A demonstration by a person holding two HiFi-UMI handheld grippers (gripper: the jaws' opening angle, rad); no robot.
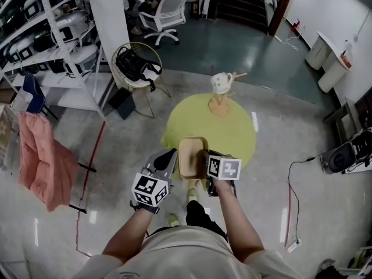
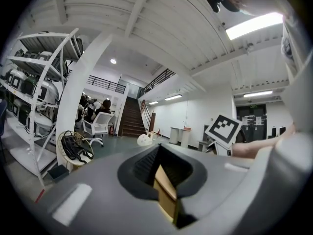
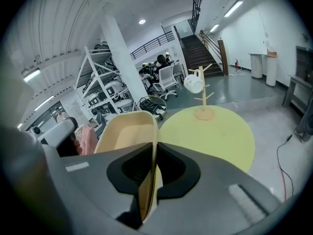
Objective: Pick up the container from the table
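Container (image 1: 192,156) — long axis pointing away from the person (image 1: 186,254) — pinched by left gripper (image 1: 170,157) and right gripper (image 1: 207,157) fingers.

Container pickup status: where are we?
Done: the grasp. The left gripper and right gripper are each shut on a side wall of the tan container.
In hand: the container is held between them over the near edge of the yellow table. It looks raised off the top, though its underside is not visible.
Left: at most, lifting it clear of the table.
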